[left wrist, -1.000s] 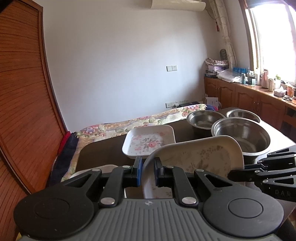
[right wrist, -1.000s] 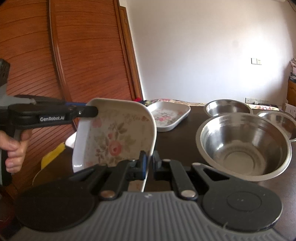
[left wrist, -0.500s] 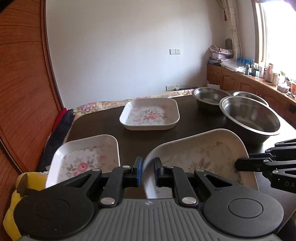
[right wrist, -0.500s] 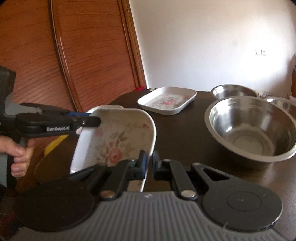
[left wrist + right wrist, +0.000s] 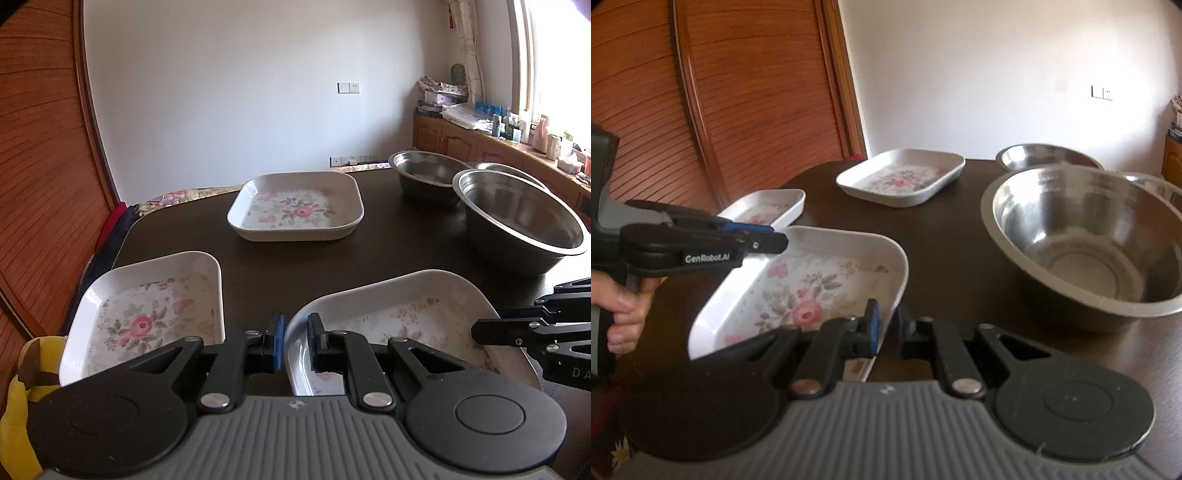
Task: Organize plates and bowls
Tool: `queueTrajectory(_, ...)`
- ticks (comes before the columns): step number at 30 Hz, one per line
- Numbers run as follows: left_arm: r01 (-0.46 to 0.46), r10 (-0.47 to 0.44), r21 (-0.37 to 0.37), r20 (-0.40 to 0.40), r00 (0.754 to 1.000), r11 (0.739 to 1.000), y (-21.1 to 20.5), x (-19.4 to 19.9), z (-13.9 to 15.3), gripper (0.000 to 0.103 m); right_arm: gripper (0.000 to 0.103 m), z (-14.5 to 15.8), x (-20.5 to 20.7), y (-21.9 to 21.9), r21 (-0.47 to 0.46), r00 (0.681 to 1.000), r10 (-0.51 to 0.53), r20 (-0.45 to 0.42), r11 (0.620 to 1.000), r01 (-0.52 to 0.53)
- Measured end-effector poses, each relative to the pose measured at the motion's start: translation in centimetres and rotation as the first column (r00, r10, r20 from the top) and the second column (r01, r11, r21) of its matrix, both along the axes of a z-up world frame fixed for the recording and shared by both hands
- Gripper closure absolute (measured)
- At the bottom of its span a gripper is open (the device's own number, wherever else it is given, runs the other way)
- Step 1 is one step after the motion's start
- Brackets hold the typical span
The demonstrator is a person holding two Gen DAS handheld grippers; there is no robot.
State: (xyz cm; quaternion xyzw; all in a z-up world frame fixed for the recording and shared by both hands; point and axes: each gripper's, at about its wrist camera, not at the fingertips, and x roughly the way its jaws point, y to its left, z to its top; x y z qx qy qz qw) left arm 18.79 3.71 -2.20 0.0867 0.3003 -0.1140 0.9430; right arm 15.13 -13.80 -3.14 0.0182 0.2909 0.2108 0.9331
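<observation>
I hold one flowered plate (image 5: pixel 812 284) with both grippers. My left gripper (image 5: pixel 295 338) has its fingers clamped on the plate's left rim. My right gripper (image 5: pixel 886 323) has its fingers on the right rim; they have just been opening a little, with the rim between them, and still look clamped on it.

The plate hangs low over the dark worktop (image 5: pixel 388 243), nearly flat. A second plate (image 5: pixel 147 314) lies just beside it at nine o'clock in the left view, nearest my left hand. A third plate (image 5: pixel 295 206) sits farther off at twelve o'clock. The big steel bowl (image 5: pixel 517 221) is at two o'clock, with two more bowls behind it.

I think the plate should go onto the second plate, so I must move it toward nine o'clock.

A second ago the plate stood tipped up and higher. Now it has come down and lies flatter.
</observation>
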Motion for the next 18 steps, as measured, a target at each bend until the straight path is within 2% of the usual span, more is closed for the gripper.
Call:
queueTrajectory(9, -0.003, 0.003, -0.005, -0.007, 1.0, 1.0, 0.16, 0.52, -0.57, 0.061, 0.089, -0.25, 0.23, 0.22, -0.005, 1.0, -0.006, 0.002, 1.0, 0.006)
queueTrajectory(18, -0.014, 0.015, -0.016, 0.023, 1.0, 1.0, 0.54, 0.29, 0.37, 0.061, 0.089, -0.03, -0.04, 0.55, -0.02, 1.0, -0.017, 0.022, 1.0, 0.017)
